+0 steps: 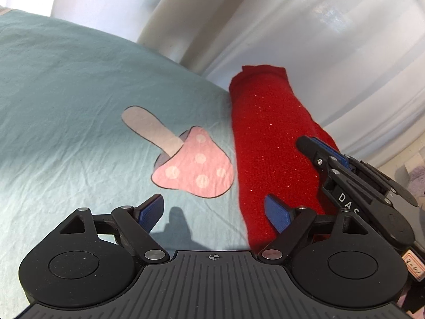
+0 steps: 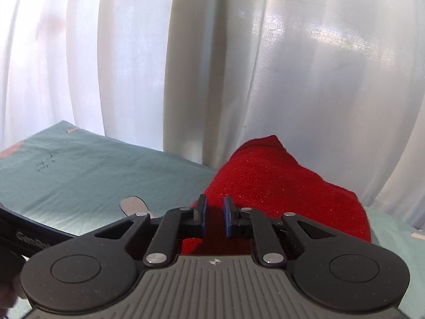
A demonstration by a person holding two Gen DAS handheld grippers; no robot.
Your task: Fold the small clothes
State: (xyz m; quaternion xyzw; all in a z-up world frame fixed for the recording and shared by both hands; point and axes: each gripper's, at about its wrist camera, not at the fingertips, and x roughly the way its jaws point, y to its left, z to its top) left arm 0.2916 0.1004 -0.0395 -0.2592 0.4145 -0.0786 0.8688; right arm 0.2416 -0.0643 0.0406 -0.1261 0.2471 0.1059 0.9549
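Note:
A red glittery knit garment (image 1: 268, 143) lies folded into a long narrow bundle on the teal bedsheet (image 1: 66, 101). My left gripper (image 1: 215, 212) is open and empty, low over the sheet, its right pad at the garment's near left edge. My right gripper (image 2: 213, 215) hovers just above the garment (image 2: 279, 186), jaws narrowly apart with nothing between them. It also shows in the left wrist view (image 1: 318, 148), over the garment's right side.
A pink mushroom print (image 1: 186, 154) lies on the sheet left of the garment. White curtains (image 2: 212, 66) hang close behind the bed's far edge. Some clutter sits at the far right (image 1: 414, 175).

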